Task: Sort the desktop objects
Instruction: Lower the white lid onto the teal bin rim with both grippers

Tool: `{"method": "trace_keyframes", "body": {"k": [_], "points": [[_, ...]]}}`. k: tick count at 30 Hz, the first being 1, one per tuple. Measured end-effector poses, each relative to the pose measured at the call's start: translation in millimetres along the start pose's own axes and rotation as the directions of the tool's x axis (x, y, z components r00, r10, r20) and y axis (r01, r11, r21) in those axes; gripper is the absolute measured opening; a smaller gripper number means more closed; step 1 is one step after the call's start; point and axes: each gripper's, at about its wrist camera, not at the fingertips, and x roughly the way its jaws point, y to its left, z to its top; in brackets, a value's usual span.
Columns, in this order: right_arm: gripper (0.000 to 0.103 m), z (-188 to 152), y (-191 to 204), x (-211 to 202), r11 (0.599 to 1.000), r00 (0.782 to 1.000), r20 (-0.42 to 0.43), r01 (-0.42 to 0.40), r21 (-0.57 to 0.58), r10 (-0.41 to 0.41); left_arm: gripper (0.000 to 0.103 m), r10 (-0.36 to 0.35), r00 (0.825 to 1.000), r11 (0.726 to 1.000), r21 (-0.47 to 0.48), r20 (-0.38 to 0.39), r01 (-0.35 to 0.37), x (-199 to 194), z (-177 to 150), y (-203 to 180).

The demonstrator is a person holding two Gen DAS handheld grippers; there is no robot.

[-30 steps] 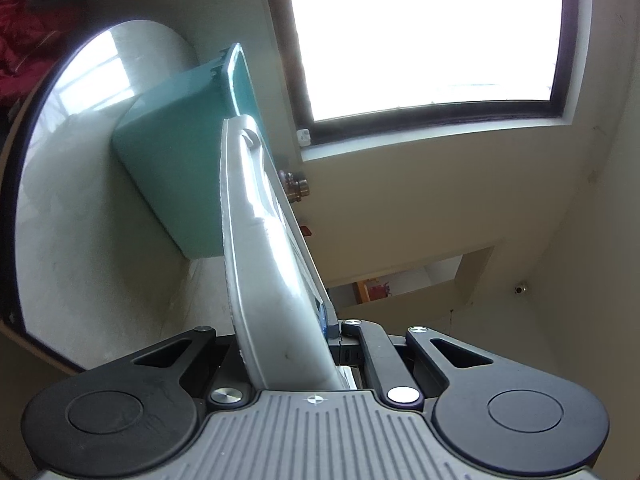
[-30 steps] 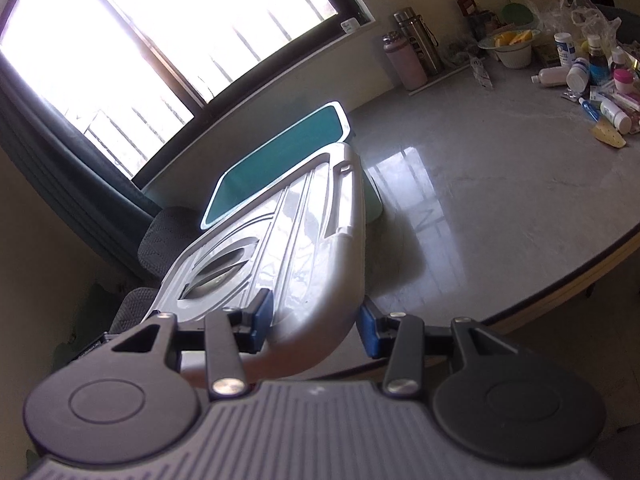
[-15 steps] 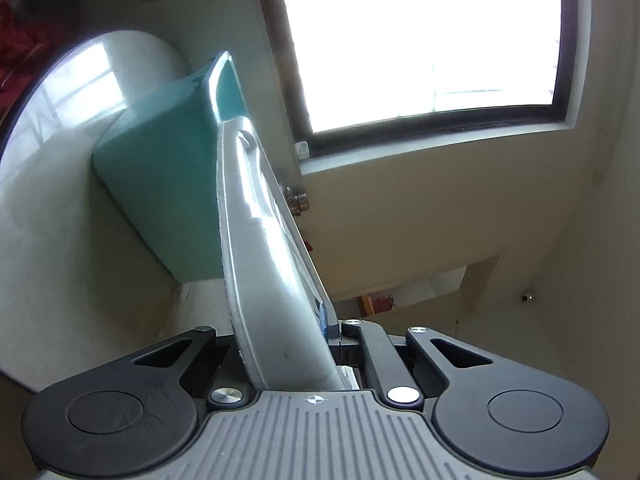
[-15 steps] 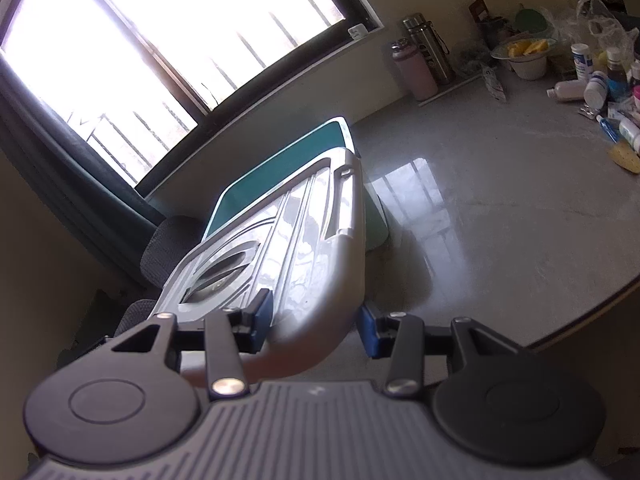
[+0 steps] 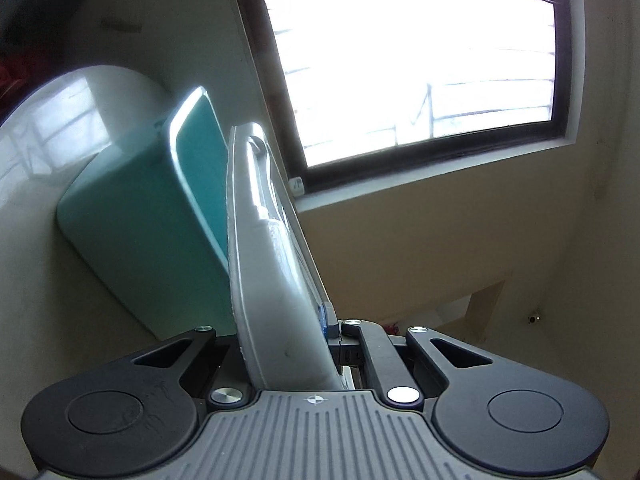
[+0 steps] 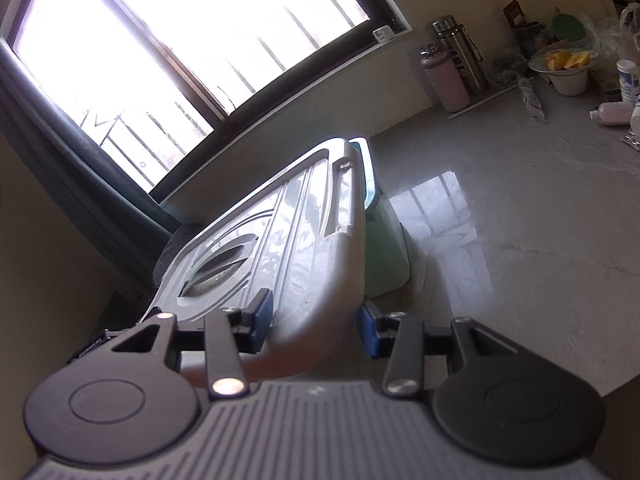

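Lid (image 6: 304,240) beside bin (image 6: 384,248), flasks (image 6: 452,72) beyond

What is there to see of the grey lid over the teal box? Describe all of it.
The grey lid looks like glossy moulded plastic, with raised ribs running along it and an oval recessed handle near one end. It is tilted over the open teal box, not seated flat. Both claws hold it: the left claw clamps one edge, and the right claw straddles the near edge with its blue pads either side. Whether its far end touches the box rim cannot be told.
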Motion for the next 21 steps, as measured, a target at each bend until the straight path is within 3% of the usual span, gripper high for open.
{"method": "trace_keyframes", "body": {"k": [12,21], "points": [[0.045,29,-11,31,1.000,0.999,-0.027,-0.020,0.000,0.020,0.009,0.027,1.000,1.000,0.005,0.009,-0.027,31,14,1],[0.045,52,-15,60,1.000,0.999,-0.033,-0.010,0.010,0.011,0.009,0.044,0.999,0.999,-0.001,-0.011,-0.044,80,48,11]]}}
